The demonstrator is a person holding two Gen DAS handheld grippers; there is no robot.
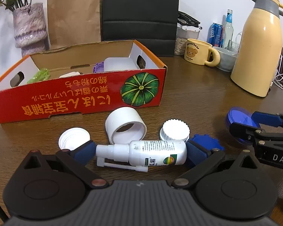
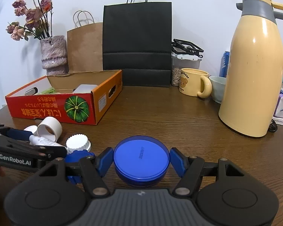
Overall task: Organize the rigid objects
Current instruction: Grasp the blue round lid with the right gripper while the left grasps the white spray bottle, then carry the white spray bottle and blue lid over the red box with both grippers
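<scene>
1. The desk point(image 2: 160, 113) carries everything, with a yellow thermos point(image 2: 254, 66) standing at its right.
2. The red pumpkin box point(image 1: 81, 96) stands open at the left, holding a white container point(image 1: 120, 63), a purple lid point(image 1: 98, 68) and a green item point(image 1: 40, 75).
3. The left tongs point(image 1: 140, 152) are clenched end to end on the white spray bottle point(image 1: 152, 151), which lies on its side on the desk.
4. The right tongs point(image 2: 141, 160) grip the blue round lid point(image 2: 141, 158) by its rim; the lid rests on the desk.
5. A white ring cap point(image 1: 125, 125), a ridged white cap point(image 1: 175, 130), a small white cap point(image 1: 73, 138) and a blue cap point(image 1: 207, 141) lie just beyond the bottle.
</scene>
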